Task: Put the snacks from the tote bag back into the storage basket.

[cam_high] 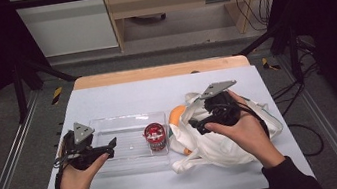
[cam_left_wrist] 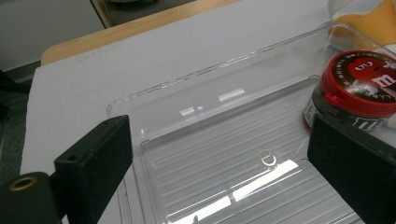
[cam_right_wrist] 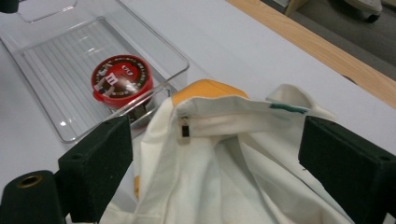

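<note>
A clear plastic tray (cam_high: 120, 123) lies left of centre on the table. A small can with a red lid (cam_high: 154, 136) stands upright at its right end. To the right, a white cloth bag (cam_high: 225, 146) lies crumpled, with something orange (cam_high: 175, 115) at its mouth. My left gripper (cam_high: 110, 148) hovers open over the tray's left part; in the left gripper view its jaws (cam_left_wrist: 224, 163) frame the tray floor (cam_left_wrist: 210, 140), with the can (cam_left_wrist: 357, 88) by the right jaw. My right gripper (cam_high: 197, 125) is open above the bag's rim (cam_right_wrist: 219, 116), nothing between its jaws (cam_right_wrist: 224, 168).
The pale table top (cam_high: 156, 91) ends in a wooden strip (cam_high: 160, 71) at the back. Black frame posts (cam_high: 18, 81) stand at both sides. In the right gripper view the tray (cam_right_wrist: 42, 56) and can (cam_right_wrist: 122, 79) lie beyond the bag's orange part (cam_right_wrist: 205, 88).
</note>
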{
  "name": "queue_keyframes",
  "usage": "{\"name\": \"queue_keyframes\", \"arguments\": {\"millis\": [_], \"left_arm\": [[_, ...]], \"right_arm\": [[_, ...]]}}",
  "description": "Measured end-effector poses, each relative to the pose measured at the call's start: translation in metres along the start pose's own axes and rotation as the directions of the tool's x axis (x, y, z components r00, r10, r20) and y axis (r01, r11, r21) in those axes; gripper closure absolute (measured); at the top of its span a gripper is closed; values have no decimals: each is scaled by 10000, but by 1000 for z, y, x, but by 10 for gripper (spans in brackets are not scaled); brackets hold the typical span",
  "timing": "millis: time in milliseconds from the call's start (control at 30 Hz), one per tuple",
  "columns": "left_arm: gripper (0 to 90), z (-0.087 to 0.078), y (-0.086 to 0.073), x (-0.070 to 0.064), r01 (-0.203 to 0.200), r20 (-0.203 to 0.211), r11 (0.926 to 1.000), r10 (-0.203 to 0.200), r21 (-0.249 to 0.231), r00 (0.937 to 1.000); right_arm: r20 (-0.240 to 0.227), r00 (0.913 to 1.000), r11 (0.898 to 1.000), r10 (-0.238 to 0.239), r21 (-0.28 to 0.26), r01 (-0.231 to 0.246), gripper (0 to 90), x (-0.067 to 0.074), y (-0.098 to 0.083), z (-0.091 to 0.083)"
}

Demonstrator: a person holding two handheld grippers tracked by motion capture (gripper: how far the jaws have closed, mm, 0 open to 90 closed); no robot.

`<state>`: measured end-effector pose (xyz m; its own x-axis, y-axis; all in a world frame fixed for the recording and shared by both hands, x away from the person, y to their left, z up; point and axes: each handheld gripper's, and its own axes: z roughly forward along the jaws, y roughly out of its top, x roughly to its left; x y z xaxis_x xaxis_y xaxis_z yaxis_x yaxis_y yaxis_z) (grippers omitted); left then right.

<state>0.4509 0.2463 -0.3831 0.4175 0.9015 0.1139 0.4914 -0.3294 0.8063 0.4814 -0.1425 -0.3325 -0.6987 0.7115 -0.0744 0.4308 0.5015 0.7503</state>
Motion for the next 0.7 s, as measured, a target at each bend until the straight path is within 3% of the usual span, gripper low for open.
{"name": "queue_keyframes", "arguments": {"millis": [267,467,700], "left_arm": [[60,-7,-2,11,252,-95,9994,-254,-221,9996],[58,-13,-6,26,624,-281,9976,-633,-315,9976],[55,-19,-9,38,859,-456,9947,-885,-567,9950]], "right_arm": [[446,9971,9971,620,-460,-599,82,-19,-19,-23],[745,9892,9898,1261,-761,-1204,79,-34,-38,-39],[997,9840,9863,1479,-886,-1393,69,-47,-60,-57]]}}
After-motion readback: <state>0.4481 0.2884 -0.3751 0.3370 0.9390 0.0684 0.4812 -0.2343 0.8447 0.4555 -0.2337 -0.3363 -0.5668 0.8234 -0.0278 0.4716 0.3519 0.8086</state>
